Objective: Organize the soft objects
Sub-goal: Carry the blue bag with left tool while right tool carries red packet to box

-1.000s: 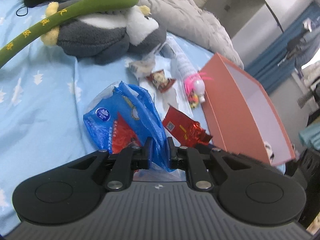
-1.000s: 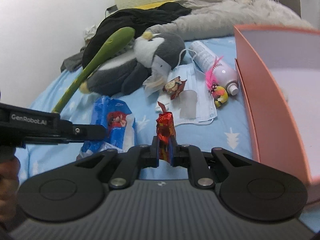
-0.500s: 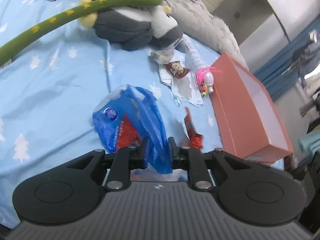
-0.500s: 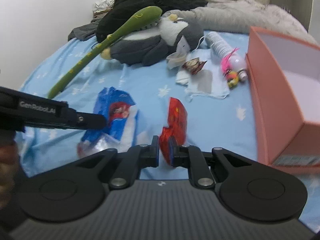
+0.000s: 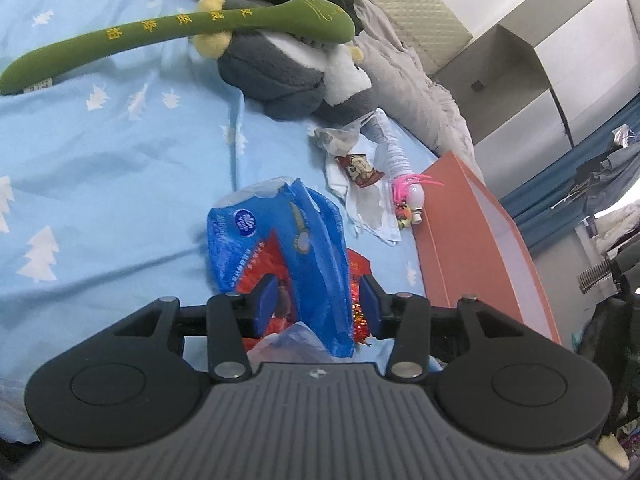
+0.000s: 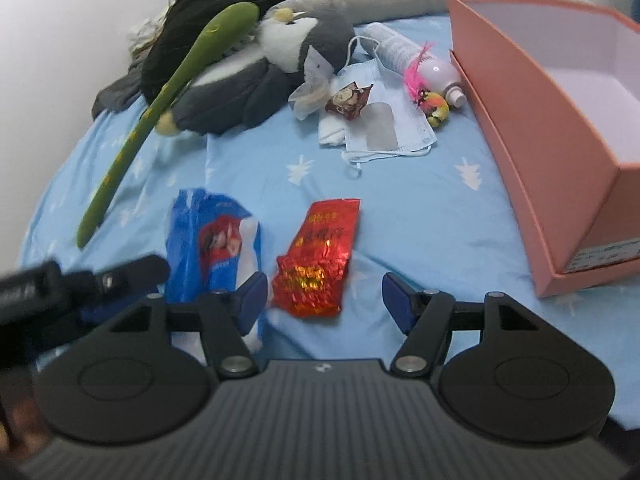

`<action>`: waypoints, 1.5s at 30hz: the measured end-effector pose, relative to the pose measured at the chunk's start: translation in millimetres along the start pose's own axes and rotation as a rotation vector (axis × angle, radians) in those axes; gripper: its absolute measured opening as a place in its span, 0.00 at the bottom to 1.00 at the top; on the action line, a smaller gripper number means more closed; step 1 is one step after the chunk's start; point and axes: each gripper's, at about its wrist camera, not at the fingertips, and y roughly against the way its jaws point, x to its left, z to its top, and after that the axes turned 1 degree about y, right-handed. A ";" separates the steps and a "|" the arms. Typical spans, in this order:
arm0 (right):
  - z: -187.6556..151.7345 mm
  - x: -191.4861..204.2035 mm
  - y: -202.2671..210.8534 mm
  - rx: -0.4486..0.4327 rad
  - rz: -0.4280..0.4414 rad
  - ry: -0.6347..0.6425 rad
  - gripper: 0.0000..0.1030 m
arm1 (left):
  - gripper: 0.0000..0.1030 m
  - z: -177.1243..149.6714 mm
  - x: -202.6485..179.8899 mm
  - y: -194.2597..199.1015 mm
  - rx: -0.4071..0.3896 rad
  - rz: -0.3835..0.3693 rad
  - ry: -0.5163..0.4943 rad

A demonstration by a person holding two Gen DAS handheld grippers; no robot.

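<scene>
1. The left claw (image 5: 318, 304) has just been opening; the blue packet (image 5: 280, 248) lies loose between its parted pads on the bed (image 5: 100, 168).
2. The right claw (image 6: 324, 300) has just sprung wide; the red foil packet (image 6: 320, 252) rests free on the bed.

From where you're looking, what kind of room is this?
Most likely a bedroom: everything lies on a bed with a blue tree-print sheet, a plush penguin and a rumpled grey blanket sit at the far end, and a wardrobe stands beside it.
</scene>
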 end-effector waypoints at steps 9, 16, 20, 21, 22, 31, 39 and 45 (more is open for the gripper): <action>1.7 15.5 -36.1 0.033 -0.005 0.026 0.62 | 0.41 -1.1 4.4 -6.7 -0.003 -0.021 0.023; -0.8 12.7 -44.3 0.038 -0.013 0.060 0.55 | 0.41 0.2 3.5 -10.8 -0.005 -0.006 0.028; 0.4 5.8 -36.1 0.027 -0.017 0.059 0.55 | 0.41 0.9 -2.7 -17.1 0.010 -0.010 0.019; 0.5 4.1 -33.2 0.022 -0.024 0.064 0.55 | 0.41 0.8 -4.9 -18.6 0.011 -0.010 0.012; 0.2 2.2 -29.4 0.013 -0.030 0.071 0.55 | 0.41 0.4 -7.5 -20.7 0.012 -0.003 0.002; -7.0 -14.4 -1.0 0.011 -0.035 0.070 0.55 | 0.23 -4.9 -17.7 -35.5 0.015 0.105 -0.106; -2.9 -12.5 24.9 -0.012 -0.015 0.070 0.55 | 0.10 -2.0 -25.4 -12.0 -0.025 0.089 -0.119; 2.7 -0.1 61.6 -0.085 -0.006 0.108 0.55 | 0.10 2.7 -42.0 15.1 -0.051 0.055 -0.141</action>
